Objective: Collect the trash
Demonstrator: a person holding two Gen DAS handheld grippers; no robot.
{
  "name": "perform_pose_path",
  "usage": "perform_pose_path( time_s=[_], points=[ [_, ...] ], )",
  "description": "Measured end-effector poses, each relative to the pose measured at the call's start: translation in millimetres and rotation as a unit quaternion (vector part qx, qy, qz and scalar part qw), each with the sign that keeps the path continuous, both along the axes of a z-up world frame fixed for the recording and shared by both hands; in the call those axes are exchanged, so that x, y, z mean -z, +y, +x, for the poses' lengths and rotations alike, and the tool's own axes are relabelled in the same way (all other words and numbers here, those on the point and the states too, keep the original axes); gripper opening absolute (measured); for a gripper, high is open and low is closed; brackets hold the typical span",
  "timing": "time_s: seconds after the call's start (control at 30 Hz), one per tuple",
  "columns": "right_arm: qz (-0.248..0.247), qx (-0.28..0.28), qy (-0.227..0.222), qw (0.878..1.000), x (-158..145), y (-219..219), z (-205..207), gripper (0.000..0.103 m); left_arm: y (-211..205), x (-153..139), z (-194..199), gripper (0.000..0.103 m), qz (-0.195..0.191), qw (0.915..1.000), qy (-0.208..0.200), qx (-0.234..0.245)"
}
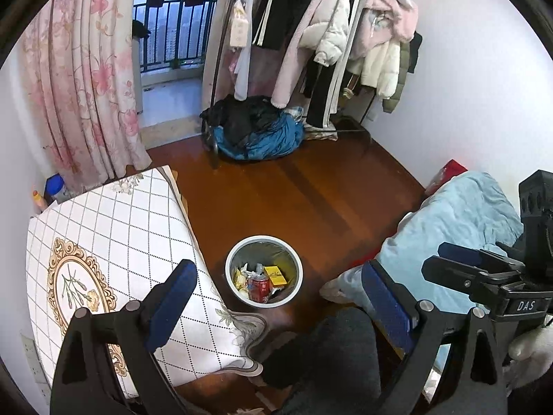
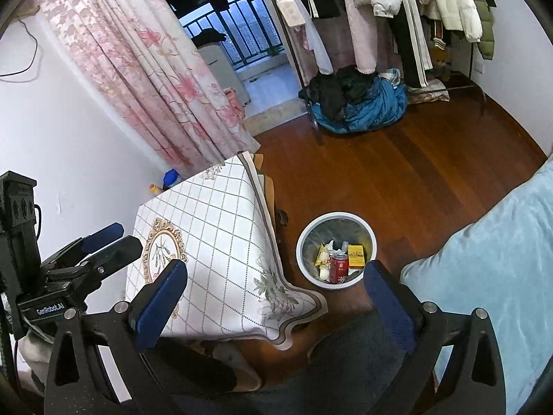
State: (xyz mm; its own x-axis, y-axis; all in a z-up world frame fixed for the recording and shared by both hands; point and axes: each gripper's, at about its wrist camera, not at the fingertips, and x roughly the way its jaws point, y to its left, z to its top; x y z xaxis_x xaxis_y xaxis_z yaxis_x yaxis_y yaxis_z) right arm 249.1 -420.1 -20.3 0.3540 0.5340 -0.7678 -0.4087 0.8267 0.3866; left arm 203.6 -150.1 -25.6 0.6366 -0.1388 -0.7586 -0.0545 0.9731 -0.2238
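- your left gripper (image 1: 276,304) is spread wide with nothing between its blue pads; it hangs above the floor, with the bench on one side and the bed on the other
- your right gripper (image 2: 276,297) is likewise spread wide and empty; in the left wrist view it shows at the right edge (image 1: 452,259), held over the bed
- the trash bin (image 1: 264,271) stands upright on the wooden floor (image 1: 311,186), just beside the bench corner and apart from the bed; it is round, white-rimmed, with a grey liner
- the trash lies inside the bin: a red can (image 1: 259,287) near the middle, a yellow box (image 1: 275,275) just beside it, and crumpled wrappers (image 1: 242,276) against the wall of the bin nearest the bench
- from the right wrist the same bin (image 2: 336,250) sits between your two fingers' lines of sight, can (image 2: 338,268) and yellow box (image 2: 356,256) side by side
- the bench (image 1: 114,242) carries a white checked cloth with a gold-framed flower print; the cloth's corner droops toward the bin
- the bed (image 1: 459,221) is covered in a pale blue blanket
- your knee in dark fabric (image 1: 331,356) shows low in the frame, below the bin
- far side: a clothes rack (image 1: 328,34) hung with coats, a blue and black heap (image 1: 255,128) at its foot, a pink floral curtain (image 1: 83,79) beside the balcony door
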Motion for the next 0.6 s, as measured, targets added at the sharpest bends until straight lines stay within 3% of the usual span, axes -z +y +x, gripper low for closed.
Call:
perform_pose_path(
  time_s=[0.6],
  points=[
    [0.006,-0.02,-0.007,1.0,-17,3,-9,0.103,4,-18,-16,0.097,-0.003,0.9998,-0.02,-0.001]
  ],
)
